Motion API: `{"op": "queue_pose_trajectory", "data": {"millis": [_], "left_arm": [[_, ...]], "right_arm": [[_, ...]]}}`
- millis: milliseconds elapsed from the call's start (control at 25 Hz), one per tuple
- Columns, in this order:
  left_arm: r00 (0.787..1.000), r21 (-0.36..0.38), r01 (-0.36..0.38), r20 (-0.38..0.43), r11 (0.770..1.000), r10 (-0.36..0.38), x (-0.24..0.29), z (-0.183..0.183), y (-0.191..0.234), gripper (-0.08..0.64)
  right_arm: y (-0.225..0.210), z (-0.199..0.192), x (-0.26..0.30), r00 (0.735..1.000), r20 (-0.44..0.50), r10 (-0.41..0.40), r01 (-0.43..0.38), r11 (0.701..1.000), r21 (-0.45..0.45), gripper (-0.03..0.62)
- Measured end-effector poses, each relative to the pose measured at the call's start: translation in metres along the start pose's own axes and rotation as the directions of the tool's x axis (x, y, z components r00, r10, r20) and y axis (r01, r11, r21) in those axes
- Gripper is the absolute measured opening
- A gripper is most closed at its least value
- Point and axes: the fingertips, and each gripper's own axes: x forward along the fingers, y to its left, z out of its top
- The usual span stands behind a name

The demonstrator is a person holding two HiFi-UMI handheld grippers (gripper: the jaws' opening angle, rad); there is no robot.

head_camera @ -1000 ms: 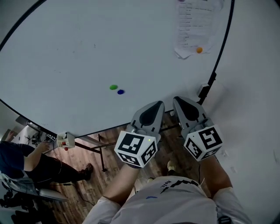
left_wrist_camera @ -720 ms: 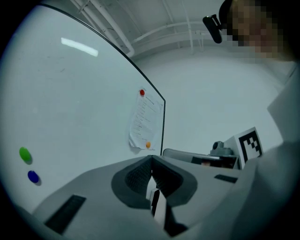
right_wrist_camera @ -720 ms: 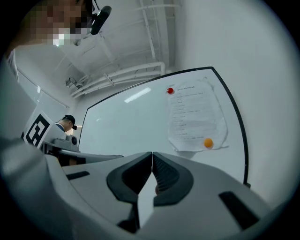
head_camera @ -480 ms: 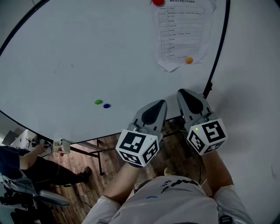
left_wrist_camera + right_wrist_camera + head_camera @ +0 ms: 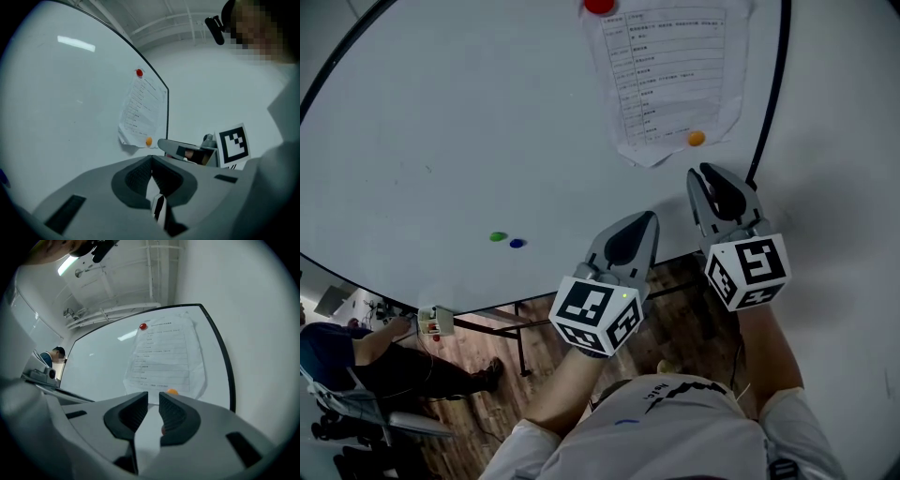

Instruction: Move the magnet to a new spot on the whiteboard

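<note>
The whiteboard (image 5: 469, 122) carries a printed sheet (image 5: 670, 75), pinned by a red magnet (image 5: 599, 6) at its top and an orange magnet (image 5: 697, 139) near its lower edge. A green magnet (image 5: 497, 237) and a blue magnet (image 5: 517, 244) sit side by side lower left. My right gripper (image 5: 705, 172) points at the sheet just below the orange magnet (image 5: 172, 392); its jaws are opening with nothing between them (image 5: 153, 397). My left gripper (image 5: 648, 218) hangs shut below the board's lower edge, its tips (image 5: 151, 158) meeting on nothing.
The board's black frame (image 5: 769, 103) runs down the right, with white wall beyond it. Under the board are its metal stand (image 5: 517, 328) and a wooden floor. A seated person (image 5: 356, 352) and a small device (image 5: 434, 322) are at the lower left.
The right gripper has risen toward the orange magnet and its jaws have parted. The sheet and magnets have slid down and left in the head view. The left gripper stays shut.
</note>
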Motion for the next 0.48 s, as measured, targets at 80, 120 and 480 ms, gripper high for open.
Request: {"op": "queue_pose_trajectory", "data": {"millis": [80, 120, 480], "left_arm": [[1.0, 0.001, -0.003, -0.004, 1.0, 0.003, 0.006, -0.002, 0.002, 0.011], [1.0, 0.001, -0.004, -0.005, 1.0, 0.004, 0.008, -0.002, 0.003, 0.011], [1.0, 0.013, -0.014, -0.002, 1.0, 0.014, 0.023, -0.001, 0.009, 0.011]], "right_arm": [[-0.008, -0.002, 0.006, 1.0, -0.004, -0.023, 0.023, 0.999, -0.028, 0.069], [-0.012, -0.003, 0.009, 0.999, -0.004, -0.035, 0.035, 0.998, -0.047, 0.072], [-0.031, -0.011, 0.034, 0.996, -0.033, -0.086, 0.081, 0.989, -0.126, 0.117]]}}
